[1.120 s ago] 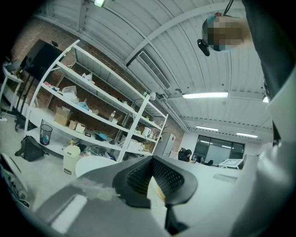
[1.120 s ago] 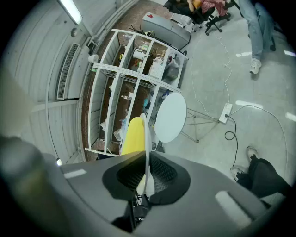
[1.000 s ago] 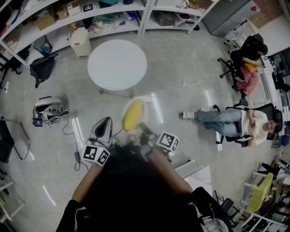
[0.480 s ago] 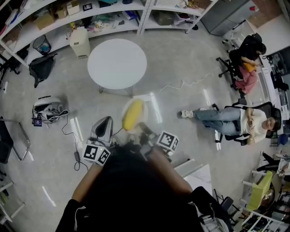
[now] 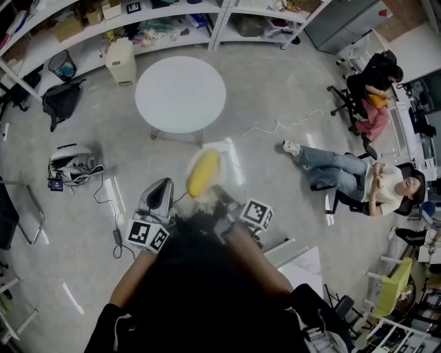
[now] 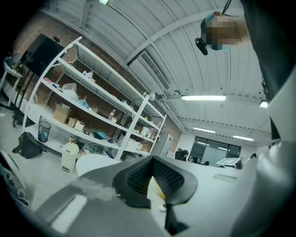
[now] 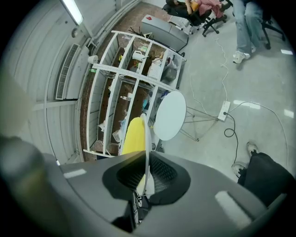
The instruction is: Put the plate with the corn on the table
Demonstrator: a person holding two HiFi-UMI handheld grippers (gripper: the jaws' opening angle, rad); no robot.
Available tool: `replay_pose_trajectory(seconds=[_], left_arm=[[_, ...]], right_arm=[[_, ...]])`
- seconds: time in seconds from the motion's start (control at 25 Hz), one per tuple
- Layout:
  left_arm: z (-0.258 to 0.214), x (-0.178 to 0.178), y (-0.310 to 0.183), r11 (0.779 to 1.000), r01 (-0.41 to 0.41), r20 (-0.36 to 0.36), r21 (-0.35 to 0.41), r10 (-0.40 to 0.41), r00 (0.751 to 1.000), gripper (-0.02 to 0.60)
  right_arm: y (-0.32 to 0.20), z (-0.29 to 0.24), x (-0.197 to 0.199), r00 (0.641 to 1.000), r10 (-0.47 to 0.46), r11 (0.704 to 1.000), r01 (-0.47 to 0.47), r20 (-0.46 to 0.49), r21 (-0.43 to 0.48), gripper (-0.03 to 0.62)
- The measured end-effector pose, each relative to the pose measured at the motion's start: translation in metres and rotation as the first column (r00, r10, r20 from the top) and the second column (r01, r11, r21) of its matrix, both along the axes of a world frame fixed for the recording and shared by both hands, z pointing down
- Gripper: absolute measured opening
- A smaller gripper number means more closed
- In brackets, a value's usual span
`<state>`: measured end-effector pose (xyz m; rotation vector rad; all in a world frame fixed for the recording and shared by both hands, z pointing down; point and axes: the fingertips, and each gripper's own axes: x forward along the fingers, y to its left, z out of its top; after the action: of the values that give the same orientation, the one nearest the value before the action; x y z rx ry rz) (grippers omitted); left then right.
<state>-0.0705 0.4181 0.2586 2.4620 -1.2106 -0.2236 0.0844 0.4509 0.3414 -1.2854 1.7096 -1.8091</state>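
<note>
The yellow corn (image 5: 203,174) lies on a clear plate (image 5: 231,169) that hangs in the air in front of me, above the floor. My right gripper (image 5: 222,198) is shut on the plate's near rim. In the right gripper view the plate's thin rim (image 7: 146,152) runs edge-on between the pads, with the corn (image 7: 133,135) to its left. My left gripper (image 5: 160,187) hovers level to the left of the plate, apart from it, pads close together with nothing in them. The round white table (image 5: 180,93) stands farther ahead, bare, and also shows beyond the plate (image 7: 170,115).
Shelving (image 5: 172,21) lines the far wall, with a white canister (image 5: 120,62) and a black bag (image 5: 60,102) below it. Cables (image 5: 275,127) and gear (image 5: 72,165) lie on the floor. People sit on chairs (image 5: 375,189) at the right.
The plate and both grippers keep their places. The seated person at the right has swung their legs toward the far side.
</note>
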Motion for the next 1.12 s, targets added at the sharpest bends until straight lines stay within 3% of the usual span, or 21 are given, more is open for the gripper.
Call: replay_pose_trajectory(seconds=[0.12,0.36,1.12], left_arm=[[0.003,-0.007,-0.001,1.0,-0.002,-0.001,0.002,0.002,1.0,0.003],[0.007,-0.009,-0.003,1.0,0.011,-0.006,-0.021,-0.011,1.0,0.003],[0.012,0.013,-0.093,0.997,0.073,0.01,-0.019,-0.073,0.997,0.003]], right_arm=[[0.001,0.004,-0.005,1.0,0.014,0.999,-0.015,-0.022,-0.042,0.032],[-0.011,-0.001,-0.009,1.0,0.004,1.0,-0.004,0.011,-0.003,0.032],[-0.095,0.007,0.012,0.999,-0.045,0.999,0.045,0.024,-0.013,0.032]])
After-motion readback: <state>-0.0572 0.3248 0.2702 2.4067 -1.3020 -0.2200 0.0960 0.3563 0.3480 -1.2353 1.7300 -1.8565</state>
